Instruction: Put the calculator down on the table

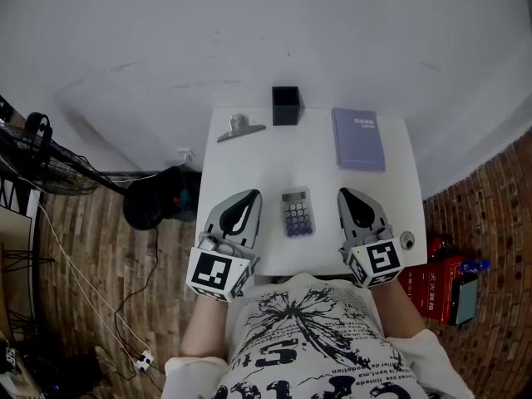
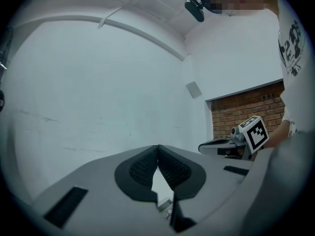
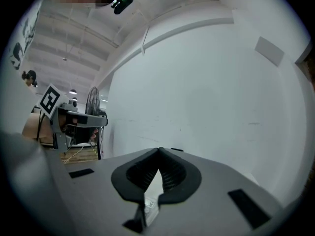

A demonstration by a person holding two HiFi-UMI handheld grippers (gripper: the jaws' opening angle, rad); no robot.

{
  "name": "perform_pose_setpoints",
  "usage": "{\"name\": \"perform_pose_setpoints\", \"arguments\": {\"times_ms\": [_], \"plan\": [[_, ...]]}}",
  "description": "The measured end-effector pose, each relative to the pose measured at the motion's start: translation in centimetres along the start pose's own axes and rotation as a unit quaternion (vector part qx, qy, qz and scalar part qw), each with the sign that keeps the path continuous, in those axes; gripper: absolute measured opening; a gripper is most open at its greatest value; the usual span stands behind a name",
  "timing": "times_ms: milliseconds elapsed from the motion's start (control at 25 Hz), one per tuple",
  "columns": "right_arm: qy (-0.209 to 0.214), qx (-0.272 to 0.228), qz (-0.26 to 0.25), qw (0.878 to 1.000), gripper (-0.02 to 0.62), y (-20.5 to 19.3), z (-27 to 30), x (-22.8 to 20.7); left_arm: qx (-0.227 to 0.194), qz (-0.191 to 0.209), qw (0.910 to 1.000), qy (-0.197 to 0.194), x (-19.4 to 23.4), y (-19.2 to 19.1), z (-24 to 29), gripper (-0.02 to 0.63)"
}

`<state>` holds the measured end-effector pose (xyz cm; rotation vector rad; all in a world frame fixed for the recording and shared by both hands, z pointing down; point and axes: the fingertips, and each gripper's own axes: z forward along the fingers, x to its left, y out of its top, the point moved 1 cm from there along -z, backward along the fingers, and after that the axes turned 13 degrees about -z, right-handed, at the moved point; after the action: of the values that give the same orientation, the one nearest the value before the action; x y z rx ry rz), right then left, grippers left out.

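The calculator (image 1: 297,213), grey with purple keys, lies flat on the white table (image 1: 258,160), near its front edge. My left gripper (image 1: 248,195) hovers just left of it, and my right gripper (image 1: 346,194) just right of it. Both are shut with nothing between the pads, and neither touches the calculator. In the left gripper view the jaw tips meet (image 2: 158,147), and a sliver of the calculator (image 2: 167,210) shows below them. The right gripper view has its tips (image 3: 159,150) touching too, with an edge of the calculator (image 3: 149,203) beneath.
At the table's far edge stand a black square box (image 1: 285,105), a metal binder clip (image 1: 239,127) to its left and a purple notebook (image 1: 358,138) to its right. A small round object (image 1: 406,240) sits at the front right corner. A black bag (image 1: 158,196) lies on the floor at left.
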<state>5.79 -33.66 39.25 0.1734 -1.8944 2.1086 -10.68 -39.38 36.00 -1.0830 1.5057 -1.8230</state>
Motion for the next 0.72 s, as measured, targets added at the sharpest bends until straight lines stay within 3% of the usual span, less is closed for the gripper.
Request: {"name": "perform_pose_setpoints", "arguments": {"times_ms": [720], "plan": [[-0.007,0.005,-0.006,1.000,0.012,-0.83,-0.09,-0.81,0.020,-0.006,0.9998,0.006,-0.48,-0.91,0.45,0.014]]}}
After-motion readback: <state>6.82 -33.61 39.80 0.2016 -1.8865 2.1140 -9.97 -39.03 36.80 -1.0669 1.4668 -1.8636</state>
